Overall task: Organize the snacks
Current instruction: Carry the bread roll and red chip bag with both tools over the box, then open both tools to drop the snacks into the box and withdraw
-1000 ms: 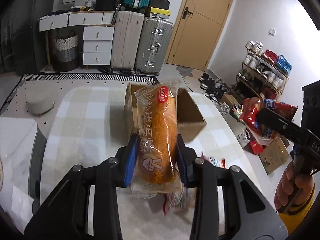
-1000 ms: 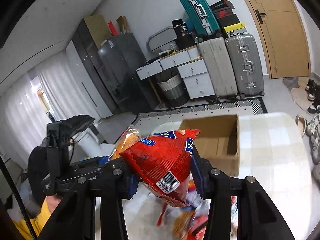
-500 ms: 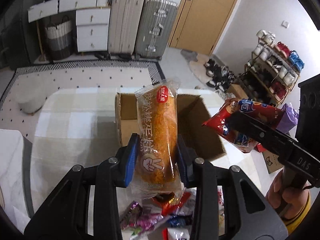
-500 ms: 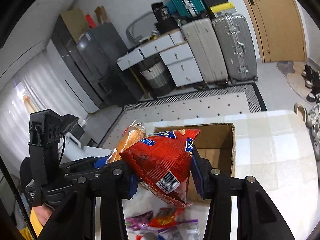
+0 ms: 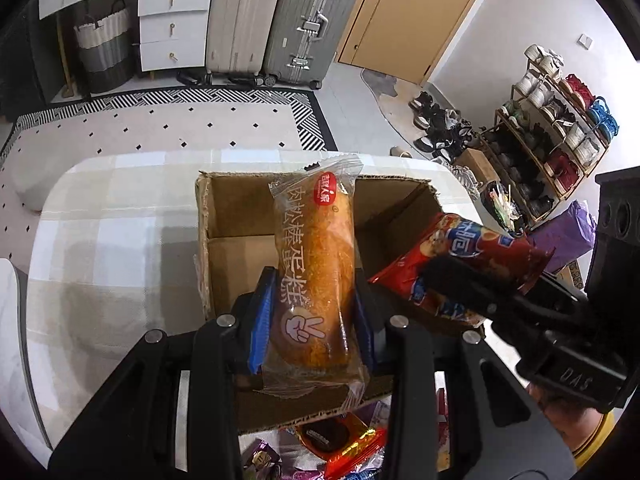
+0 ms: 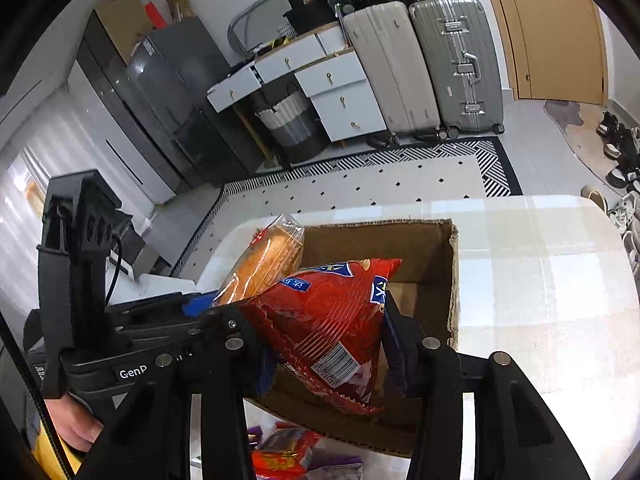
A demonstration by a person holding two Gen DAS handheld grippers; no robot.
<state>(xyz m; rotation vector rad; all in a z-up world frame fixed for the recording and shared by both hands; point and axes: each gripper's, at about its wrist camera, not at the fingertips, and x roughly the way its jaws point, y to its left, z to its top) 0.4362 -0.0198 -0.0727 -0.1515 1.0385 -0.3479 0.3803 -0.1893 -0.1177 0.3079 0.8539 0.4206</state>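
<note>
Checked table (image 5: 100, 240) — box (image 5: 240, 216), gripped snacks (image 5: 314, 264)

Home: suitcases (image 5: 280, 20), shoe rack (image 5: 560, 120).

The left gripper (image 5: 312, 316) is clamped on a bread pack (image 5: 316, 268), its blue-padded fingers (image 5: 262, 316) pressing both sides. The pack stands lengthwise over the open box (image 5: 240, 216) on the checked table (image 5: 104, 240). To the right, the right gripper (image 5: 472, 284) clasps a red snack bag (image 5: 476, 248) over the box's right edge, a hand (image 5: 560, 420) below it. Loose snacks (image 5: 340, 444) lie on the table just before the box. Behind stand suitcases (image 5: 276, 20), drawers (image 5: 172, 24), a door (image 5: 416, 12) and a shoe rack (image 5: 552, 120).
</note>
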